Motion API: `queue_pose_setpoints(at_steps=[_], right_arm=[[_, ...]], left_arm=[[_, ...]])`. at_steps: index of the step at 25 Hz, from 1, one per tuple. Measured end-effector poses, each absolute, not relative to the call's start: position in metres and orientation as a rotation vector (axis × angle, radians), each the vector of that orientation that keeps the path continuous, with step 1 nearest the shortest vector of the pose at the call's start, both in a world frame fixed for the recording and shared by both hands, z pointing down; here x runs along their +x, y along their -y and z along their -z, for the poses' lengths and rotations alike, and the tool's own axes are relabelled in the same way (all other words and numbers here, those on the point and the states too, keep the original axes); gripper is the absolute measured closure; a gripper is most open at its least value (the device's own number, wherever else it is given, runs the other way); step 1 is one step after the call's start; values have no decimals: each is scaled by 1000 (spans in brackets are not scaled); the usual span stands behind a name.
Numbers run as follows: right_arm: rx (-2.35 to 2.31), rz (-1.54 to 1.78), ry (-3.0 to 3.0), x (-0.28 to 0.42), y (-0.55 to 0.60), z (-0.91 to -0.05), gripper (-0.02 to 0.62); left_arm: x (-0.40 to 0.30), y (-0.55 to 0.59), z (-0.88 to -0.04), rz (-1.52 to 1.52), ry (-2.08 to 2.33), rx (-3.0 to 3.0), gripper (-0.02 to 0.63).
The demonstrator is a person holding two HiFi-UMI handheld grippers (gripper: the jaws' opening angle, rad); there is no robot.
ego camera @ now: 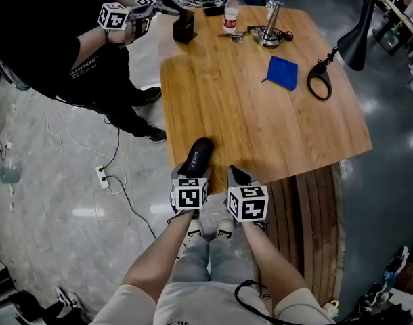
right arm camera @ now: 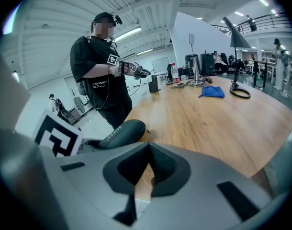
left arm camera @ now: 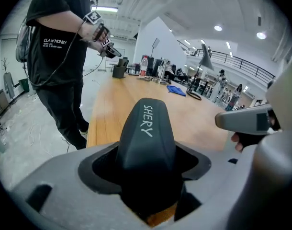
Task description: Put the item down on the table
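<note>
A black oblong case (ego camera: 198,156) printed "SHERY" sticks out over the near edge of the wooden table (ego camera: 261,127). My left gripper (ego camera: 191,172) is shut on its near end. In the left gripper view the case (left arm camera: 147,133) fills the space between the jaws of the left gripper (left arm camera: 146,164). Whether it touches the tabletop I cannot tell. My right gripper (ego camera: 239,176) hovers just to the right at the table edge, shut and empty. The right gripper view shows its jaws (right arm camera: 148,164) together, with the case (right arm camera: 122,132) to their left.
Another person (ego camera: 64,39) in a black shirt stands at the far left corner holding grippers (ego camera: 128,15). At the far end of the table are a black box (ego camera: 185,27), a water bottle (ego camera: 230,13), a metal stand (ego camera: 269,27), a blue cloth (ego camera: 283,72) and a black lamp (ego camera: 352,45).
</note>
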State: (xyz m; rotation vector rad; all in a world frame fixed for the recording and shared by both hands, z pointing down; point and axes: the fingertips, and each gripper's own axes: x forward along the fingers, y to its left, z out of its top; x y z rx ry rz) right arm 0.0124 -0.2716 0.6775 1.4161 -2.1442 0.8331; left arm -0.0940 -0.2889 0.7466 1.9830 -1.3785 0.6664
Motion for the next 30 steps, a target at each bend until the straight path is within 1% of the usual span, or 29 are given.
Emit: queue_pose_setpoints(at_steps=[6,13,19,21,25,30], right_arm=[[1391,-885,2134,10,267,-693,595],[1371,-907,2139,4,268,-701,595],[1354,-913,2150,-2,268,-703,597],[1350,-918,2152,-3,267,-702,595],[1348,-915,2153,-3,267,-702,597],[1351,-913,2147,0,266,-700,595]], left_arm=[[-100,300,-777,-710,1415,1942,273],[-88,302,-781,-785,1388,1994,272],[-87,301,-781,-785,1383,2004,270],[-83,300,-780,-763,1360,2025,230],[-81,300,-776,-717,1354,2046,186],[-87,295,-768,-703,1359,2050,176]])
